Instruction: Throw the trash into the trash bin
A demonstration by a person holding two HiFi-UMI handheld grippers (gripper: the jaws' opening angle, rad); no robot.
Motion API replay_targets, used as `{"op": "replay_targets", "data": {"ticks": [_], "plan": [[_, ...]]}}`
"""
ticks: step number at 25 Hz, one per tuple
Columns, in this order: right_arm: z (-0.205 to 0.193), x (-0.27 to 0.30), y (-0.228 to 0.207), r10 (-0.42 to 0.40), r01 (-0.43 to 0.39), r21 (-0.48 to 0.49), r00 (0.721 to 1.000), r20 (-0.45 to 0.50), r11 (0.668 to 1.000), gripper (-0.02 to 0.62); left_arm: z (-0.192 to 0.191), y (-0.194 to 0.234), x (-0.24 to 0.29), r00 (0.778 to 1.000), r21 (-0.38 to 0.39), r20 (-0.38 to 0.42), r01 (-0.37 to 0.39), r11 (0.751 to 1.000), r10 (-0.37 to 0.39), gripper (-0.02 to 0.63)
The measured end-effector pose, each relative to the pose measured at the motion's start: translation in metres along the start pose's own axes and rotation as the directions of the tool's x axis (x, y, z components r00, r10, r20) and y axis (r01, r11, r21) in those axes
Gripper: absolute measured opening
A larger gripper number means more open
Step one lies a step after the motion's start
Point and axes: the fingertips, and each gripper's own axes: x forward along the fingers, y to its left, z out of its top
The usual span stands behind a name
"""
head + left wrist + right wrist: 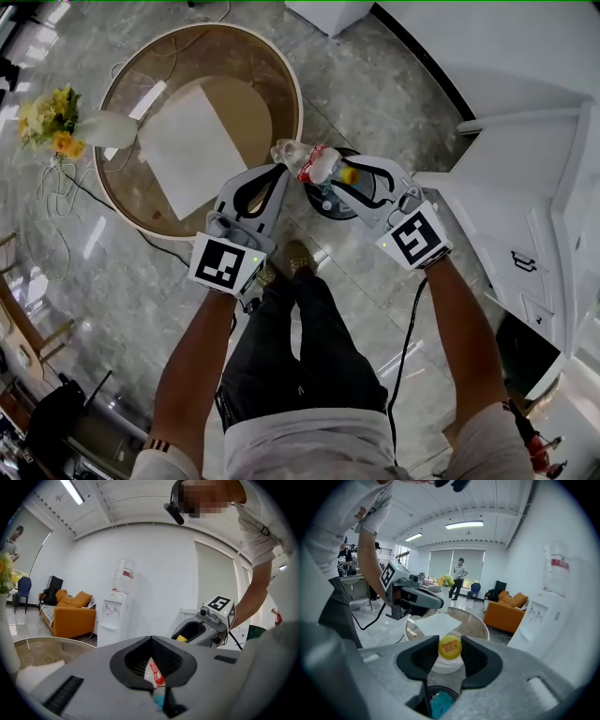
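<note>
Left tool (pixel 281 172) is clamped on the crumpled bottle (pixel 298 157). Right tool (pixel 352 178) is pinched narrow on what looks like its yellow cap (pixel 450 648). That's probably one piece of trash gripped at both ends so it can't flop. They hold it right above the bin (pixel 317 210) on the floor, beside the round desk (pixel 281 84). Good spot, I'd say: released here, it should drop straight in beside the blue rubbish (pixel 440 704).

A crumpled clear bottle (pixel 292 156) with a red label and a yellow-lidded white container (pixel 348 175) were held side by side above the round black trash bin (pixel 322 207) on the floor.
</note>
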Motion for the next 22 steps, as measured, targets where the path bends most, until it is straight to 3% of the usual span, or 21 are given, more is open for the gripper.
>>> {"op": "replay_targets", "data": {"ticks": [15, 17, 22], "plan": [[-0.091, -0.047, -0.006, -0.109, 0.125, 0.116, 0.984, -0.142, 0.985, 0.151, 0.001, -0.037, 0.036, 0.997, 0.023, -0.031, 0.072, 0.997, -0.072, 0.000], [-0.099, -0.049, -0.008, -0.124, 0.146, 0.147, 0.981, -0.147, 0.978, 0.198, -0.002, -0.041, 0.039, 0.996, 0.023, -0.039, 0.077, 0.997, -0.076, 0.000], [-0.100, -0.051, -0.013, -0.144, 0.164, 0.173, 0.982, -0.119, 0.971, 0.192, -0.006, -0.044, 0.041, 0.996, 0.023, -0.049, 0.075, 0.997, -0.074, 0.000]]}}
